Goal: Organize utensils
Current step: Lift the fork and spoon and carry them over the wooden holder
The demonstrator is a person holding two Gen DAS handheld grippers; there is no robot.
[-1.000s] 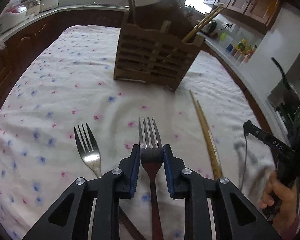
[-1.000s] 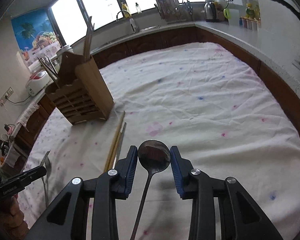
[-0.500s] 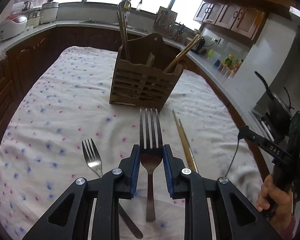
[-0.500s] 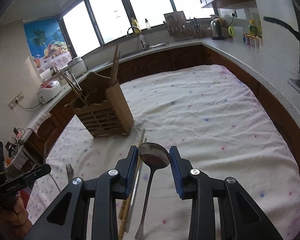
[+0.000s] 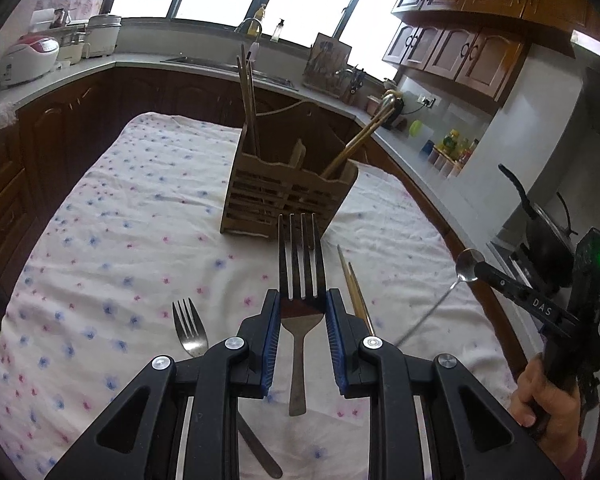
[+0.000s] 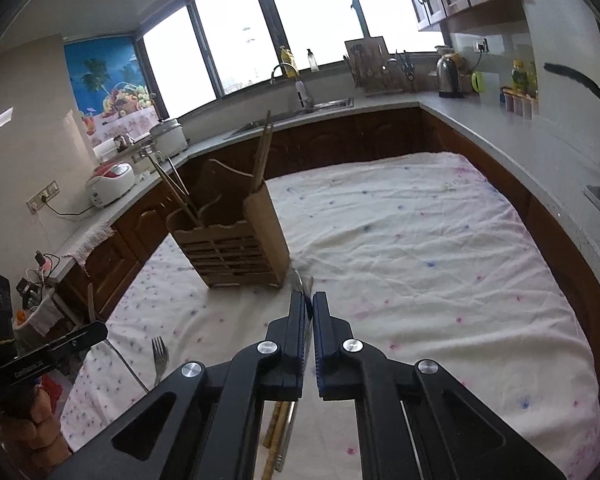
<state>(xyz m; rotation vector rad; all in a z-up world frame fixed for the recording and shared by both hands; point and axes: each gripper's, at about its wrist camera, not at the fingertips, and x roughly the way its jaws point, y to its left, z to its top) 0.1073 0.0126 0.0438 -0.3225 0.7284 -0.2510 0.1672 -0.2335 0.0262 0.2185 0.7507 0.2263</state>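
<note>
Kitchen table covered by a white tablecloth (image 5: 140, 208) printed with small blue and pink flowers, seen from both wrist cameras. The left gripper (image 5: 300, 312) is clamped on a dark metal fork (image 5: 300, 256). Its blue pads (image 5: 271, 328) press the neck on either side, the tines point up and away from the camera, and the handle hangs free below the jaws, clear of the cloth. The right gripper (image 6: 308, 308) has just been closing and its jaws now stand almost together. The left view shows a small spoon (image 5: 469, 259) caught between them, with its bowl projecting past the tips and its thin handle slanting down toward the table. In the right gripper's own view the spoon is only a blurred sliver at the fingertips. A person's hand (image 5: 540, 400) grips the right tool at the frame edge. A slatted wooden utensil holder (image 5: 284, 196) stands upright on the cloth beyond both grippers. It holds a pair of upright chopsticks (image 5: 246, 96) in one end compartment, while other sticks (image 5: 360, 140) lean outward from the opposite end. Lying flat on the cloth are a second fork (image 5: 188, 332), just left of the held one with its handle running under the left gripper, and a loose pair of chopsticks (image 5: 356, 292) to its right. A rice cooker (image 5: 28, 60) sits on the counter behind.
</note>
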